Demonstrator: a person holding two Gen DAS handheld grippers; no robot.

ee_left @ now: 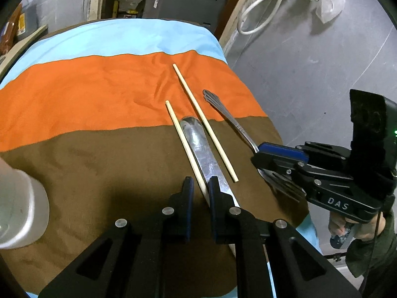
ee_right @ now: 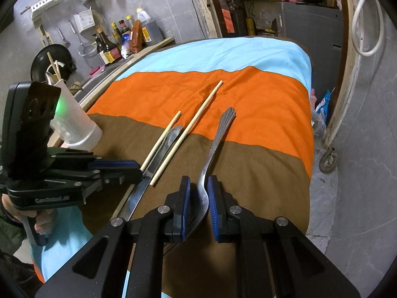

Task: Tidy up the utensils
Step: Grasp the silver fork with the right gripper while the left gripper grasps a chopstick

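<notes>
Left gripper [ee_left: 198, 186] low at centre frame, fingers straddling 1 pale wooden chopstick [ee_left: 184, 144] beside a flat steel knife [ee_left: 203, 154], gap remaining. Right gripper [ee_right: 198, 198] bracketing a steel fork [ee_right: 213, 146], not clamped. Second chopstick [ee_left: 204, 123] alongside, on striped cloth [ee_left: 86, 94].

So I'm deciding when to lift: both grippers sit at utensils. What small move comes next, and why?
Probably close both before lifting. The left gripper straddles a chopstick beside the knife, with a gap showing at its fingers. The right gripper brackets the fork at its neck, also with gaps. Neither looks clamped, so lifting now would likely leave the utensils on the cloth.
</notes>
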